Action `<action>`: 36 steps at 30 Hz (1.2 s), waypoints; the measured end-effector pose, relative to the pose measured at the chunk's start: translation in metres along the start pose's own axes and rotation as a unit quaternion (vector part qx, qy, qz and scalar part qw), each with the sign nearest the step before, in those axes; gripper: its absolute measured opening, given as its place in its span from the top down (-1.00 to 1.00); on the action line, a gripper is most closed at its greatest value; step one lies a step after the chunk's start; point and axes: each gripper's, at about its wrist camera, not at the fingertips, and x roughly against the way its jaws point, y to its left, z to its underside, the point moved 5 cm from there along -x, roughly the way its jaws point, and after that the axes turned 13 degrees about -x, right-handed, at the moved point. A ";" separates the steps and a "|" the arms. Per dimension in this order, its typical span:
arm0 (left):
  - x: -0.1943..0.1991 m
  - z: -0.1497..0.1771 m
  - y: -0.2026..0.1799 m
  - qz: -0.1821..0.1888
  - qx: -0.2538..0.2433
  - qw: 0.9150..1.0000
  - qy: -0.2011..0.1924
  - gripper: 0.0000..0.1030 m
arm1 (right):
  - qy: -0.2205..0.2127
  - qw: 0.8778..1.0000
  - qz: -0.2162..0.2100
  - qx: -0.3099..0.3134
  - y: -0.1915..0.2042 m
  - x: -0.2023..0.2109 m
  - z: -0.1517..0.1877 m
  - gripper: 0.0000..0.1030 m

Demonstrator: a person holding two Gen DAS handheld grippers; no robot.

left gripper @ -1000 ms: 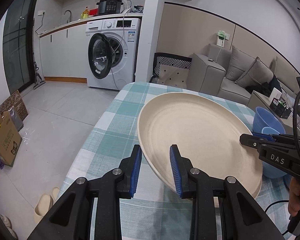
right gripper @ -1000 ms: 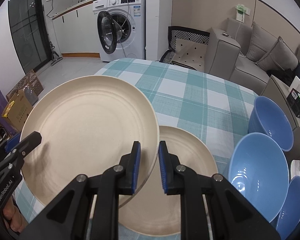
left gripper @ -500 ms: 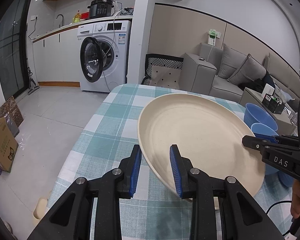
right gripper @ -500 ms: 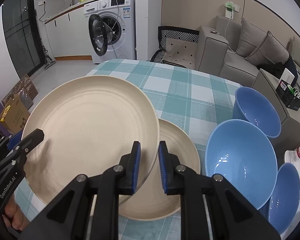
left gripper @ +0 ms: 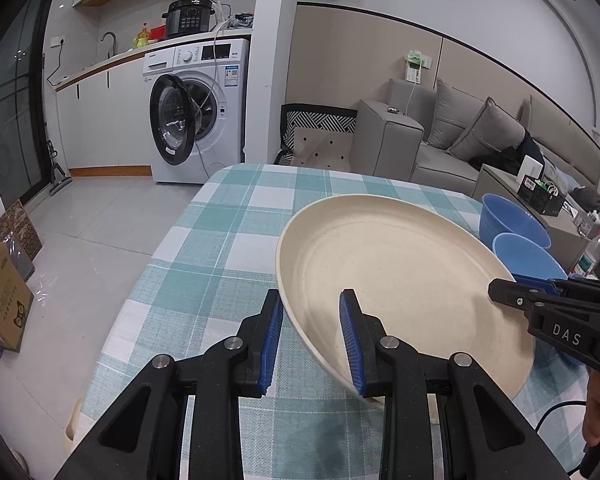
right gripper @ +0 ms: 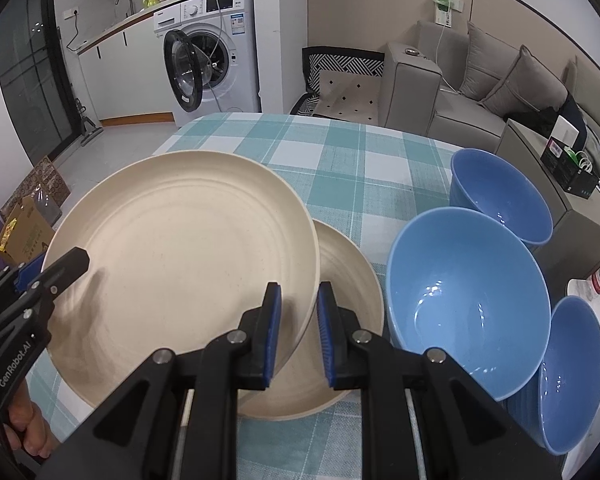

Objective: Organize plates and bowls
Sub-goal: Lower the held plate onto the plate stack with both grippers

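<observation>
left wrist view: left gripper [left gripper: 309,334] clenched on the near rim of the large beige plate [left gripper: 396,276], which is tilted and clear of the checked tablecloth [left gripper: 220,248]. right gripper [left gripper: 516,294] comes in from 3 o'clock and pinches the opposite rim; "das" is printed on it. plate looks stiff, light, matte, so likely not slippery. rim is the only real grab point.

right wrist view: right gripper [right gripper: 298,330] clamped on the plate's [right gripper: 180,248] 4 o'clock rim. a smaller beige plate [right gripper: 352,288] lies flat on the cloth under that edge. three blue bowls [right gripper: 468,280] sit at 3 o'clock; they're glossy and probably slicker. left gripper [right gripper: 56,270] at 9 o'clock reads "genrobot.ai".
</observation>
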 end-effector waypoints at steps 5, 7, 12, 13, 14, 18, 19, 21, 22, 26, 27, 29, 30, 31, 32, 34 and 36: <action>-0.005 0.000 -0.008 0.005 -0.006 1.000 0.002 0.44 | 0.001 1.000 0.005 -0.005 -0.009 0.000 0.003 0.66; -0.006 0.000 -0.008 0.005 -0.007 1.000 0.003 0.44 | 0.002 1.000 0.006 -0.007 -0.012 -0.001 0.005 0.66; -0.011 0.001 -0.012 0.007 -0.011 1.000 0.005 0.44 | 0.008 1.000 0.008 -0.011 -0.017 -0.004 0.010 0.66; -0.011 0.001 -0.012 0.007 -0.010 1.000 0.006 0.44 | 0.009 1.000 0.008 -0.012 -0.017 -0.005 0.011 0.66; -0.012 0.002 -0.013 0.007 -0.009 1.000 0.006 0.44 | 0.009 1.000 0.008 -0.014 -0.018 -0.006 0.012 0.66; -0.018 0.004 -0.016 0.007 -0.008 1.000 0.011 0.44 | 0.013 1.000 0.010 -0.016 -0.020 -0.009 0.017 0.66; -0.020 0.004 -0.017 0.007 -0.008 1.000 0.012 0.44 | 0.013 1.000 0.011 -0.017 -0.021 -0.010 0.018 0.66; -0.023 0.006 -0.018 0.009 -0.009 1.000 0.013 0.44 | 0.015 1.000 0.012 -0.019 -0.022 -0.013 0.019 0.65; -0.025 0.006 -0.018 0.009 -0.009 1.000 0.014 0.44 | 0.017 1.000 0.013 -0.020 -0.023 -0.014 0.019 0.65; -0.031 0.008 -0.021 0.014 -0.009 1.000 0.019 0.44 | 0.018 0.999 0.012 -0.025 -0.027 -0.016 0.021 0.65; -0.033 0.008 -0.022 0.013 -0.010 1.000 0.020 0.44 | 0.018 0.999 0.013 -0.026 -0.028 -0.016 0.022 0.65; -0.035 0.009 -0.024 0.013 -0.012 1.000 0.021 0.44 | 0.019 0.999 0.014 -0.027 -0.029 -0.017 0.024 0.65; -0.037 0.010 -0.024 0.012 -0.012 1.000 0.023 0.44 | 0.020 0.999 0.014 -0.028 -0.030 -0.018 0.025 0.65; -0.038 0.011 -0.025 0.012 -0.013 1.000 0.024 0.44 | 0.022 0.999 0.014 -0.028 -0.030 -0.018 0.026 0.64; -0.039 0.012 -0.026 0.012 -0.013 1.000 0.025 0.44 | 0.023 0.999 0.013 -0.030 -0.031 -0.019 0.027 0.64; -0.040 0.012 -0.026 0.012 -0.013 1.000 0.024 0.44 | 0.023 0.999 0.014 -0.031 -0.032 -0.019 0.028 0.64; -0.041 0.013 -0.027 0.012 -0.016 1.000 0.024 0.44 | 0.022 0.999 0.015 -0.032 -0.032 -0.019 0.029 0.64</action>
